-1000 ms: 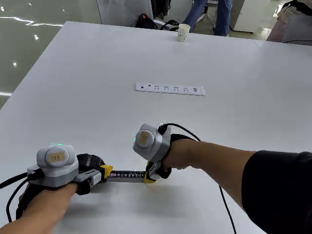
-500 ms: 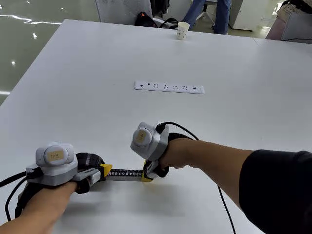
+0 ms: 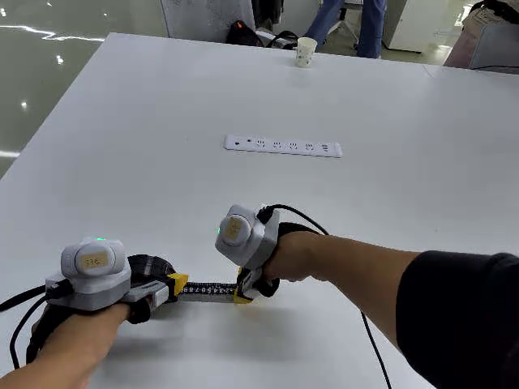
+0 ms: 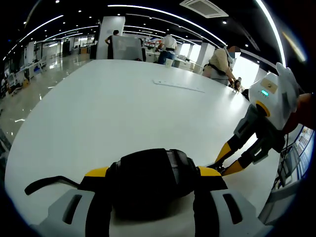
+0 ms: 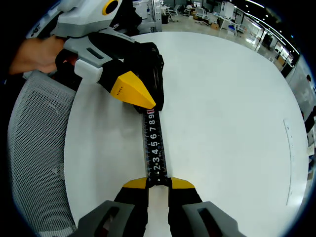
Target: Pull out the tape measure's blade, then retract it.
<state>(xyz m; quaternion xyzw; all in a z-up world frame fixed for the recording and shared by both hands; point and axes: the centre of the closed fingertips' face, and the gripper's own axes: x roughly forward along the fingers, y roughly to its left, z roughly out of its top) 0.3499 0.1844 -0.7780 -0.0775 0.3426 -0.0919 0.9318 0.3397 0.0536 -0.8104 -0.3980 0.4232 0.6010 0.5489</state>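
The black tape measure case (image 3: 149, 268) sits on the white table (image 3: 162, 121) at the lower left, with my left gripper (image 3: 160, 281) shut on it. In the left gripper view the case (image 4: 148, 182) sits between the yellow-tipped jaws of that gripper (image 4: 153, 173). A short stretch of blade (image 3: 209, 288) runs right from the case to my right gripper (image 3: 242, 294). In the right gripper view the numbered blade (image 5: 154, 148) lies flat on the table, and my right gripper (image 5: 158, 183) is shut on its end. The case (image 5: 148, 64) lies just beyond.
A white power strip (image 3: 282, 147) lies mid-table and a paper cup (image 3: 305, 52) stands near the far edge, with people beyond it. A black cable (image 3: 304, 215) trails from the right gripper. A mesh chair (image 5: 39, 148) stands by the table's edge.
The right gripper has edged slightly left toward the case, with the blade still in it. The left gripper and the case have stayed put.
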